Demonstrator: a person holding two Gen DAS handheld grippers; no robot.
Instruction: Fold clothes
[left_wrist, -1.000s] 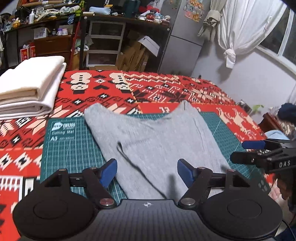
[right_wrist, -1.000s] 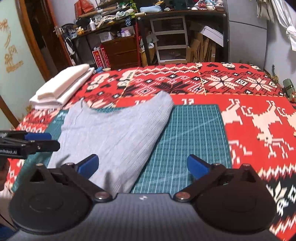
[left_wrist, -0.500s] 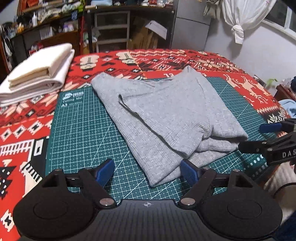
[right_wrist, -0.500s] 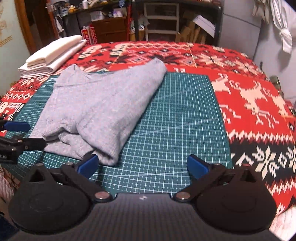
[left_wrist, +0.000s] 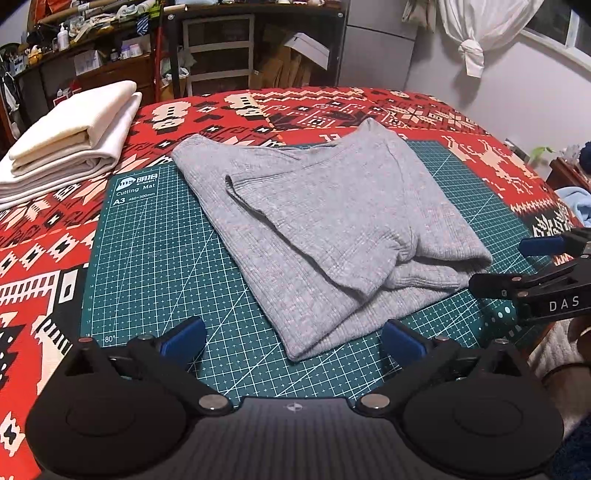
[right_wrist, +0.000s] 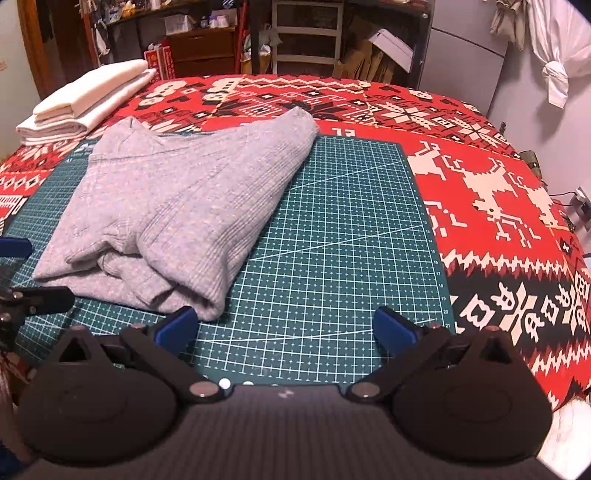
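Both grippers, left (left_wrist: 291, 341) and right (right_wrist: 282, 326), released; grey garment (left_wrist: 325, 221) half-folded on cutting mat (left_wrist: 155, 251); next: regrasp near edge.

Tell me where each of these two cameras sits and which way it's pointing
Left wrist: rides the open left gripper near the mat's front edge, facing the grey sweater and far shelves; the right gripper and part of a hand show at right.
Right wrist: rides the open right gripper, facing bare green cutting mat; the left gripper shows at left.
Shared: sweater, mat, folded white cloth stack, red patterned blanket.
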